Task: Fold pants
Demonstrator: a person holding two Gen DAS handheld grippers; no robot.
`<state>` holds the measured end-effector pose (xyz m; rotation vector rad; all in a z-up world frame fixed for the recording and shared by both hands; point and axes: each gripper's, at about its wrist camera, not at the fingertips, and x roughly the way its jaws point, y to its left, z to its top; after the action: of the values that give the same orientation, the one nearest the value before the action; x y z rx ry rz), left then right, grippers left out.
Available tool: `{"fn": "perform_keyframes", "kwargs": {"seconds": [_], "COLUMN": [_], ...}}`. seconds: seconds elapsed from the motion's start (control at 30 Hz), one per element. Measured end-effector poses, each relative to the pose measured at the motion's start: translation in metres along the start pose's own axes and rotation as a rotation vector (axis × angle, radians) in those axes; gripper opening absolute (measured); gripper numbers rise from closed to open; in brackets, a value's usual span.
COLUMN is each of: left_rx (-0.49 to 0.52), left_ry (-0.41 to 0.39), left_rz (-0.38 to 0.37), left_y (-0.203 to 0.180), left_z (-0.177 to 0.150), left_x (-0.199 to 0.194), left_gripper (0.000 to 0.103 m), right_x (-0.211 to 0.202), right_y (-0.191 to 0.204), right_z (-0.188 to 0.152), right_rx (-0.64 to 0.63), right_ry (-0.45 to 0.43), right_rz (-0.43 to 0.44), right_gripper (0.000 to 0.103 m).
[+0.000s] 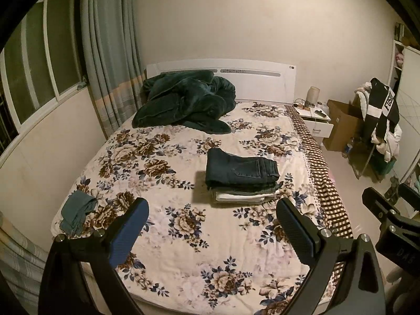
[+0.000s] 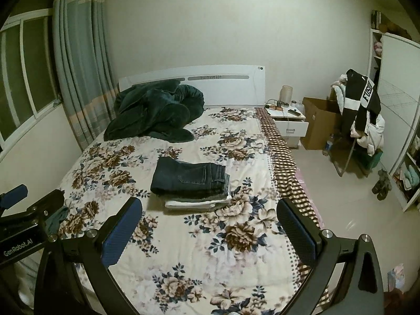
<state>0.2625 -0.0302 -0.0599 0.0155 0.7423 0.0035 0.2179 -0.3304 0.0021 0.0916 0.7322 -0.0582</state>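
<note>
Left gripper [image 1: 211, 225] and right gripper [image 2: 208, 225] both gaped wide, empty, raised above the near edge of the bed [image 1: 162, 236]. Folded jeans [image 1: 240, 169] topped the stack [image 1: 244, 195] mid-bed, right of centre. A teal garment [image 1: 77, 211] lay crumpled near-left, probably next to be folded.

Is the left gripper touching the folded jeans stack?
Apart. The left wrist view shows the open left gripper short of the jeans stack, with bare bedspread between.

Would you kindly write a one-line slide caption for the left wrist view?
Open left gripper hovers over the floral bed, facing a stack of folded pants and a crumpled teal garment.
</note>
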Motion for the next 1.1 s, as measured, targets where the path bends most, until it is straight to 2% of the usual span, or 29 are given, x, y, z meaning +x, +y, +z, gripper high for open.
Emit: {"fn": "perform_keyframes", "kwargs": {"seconds": [1.1], "left_rx": [0.014], "left_ry": [-0.016], "left_rz": [0.004], "left_y": [-0.004], "left_z": [0.002], "left_x": [-0.007], "left_gripper": [0.099], "right_x": [0.001], "right_y": [-0.002], "right_z": [-0.01], "right_rx": [-0.004], "right_ry": [0.006], "right_rz": [0.011], "right_gripper": [0.103]}}
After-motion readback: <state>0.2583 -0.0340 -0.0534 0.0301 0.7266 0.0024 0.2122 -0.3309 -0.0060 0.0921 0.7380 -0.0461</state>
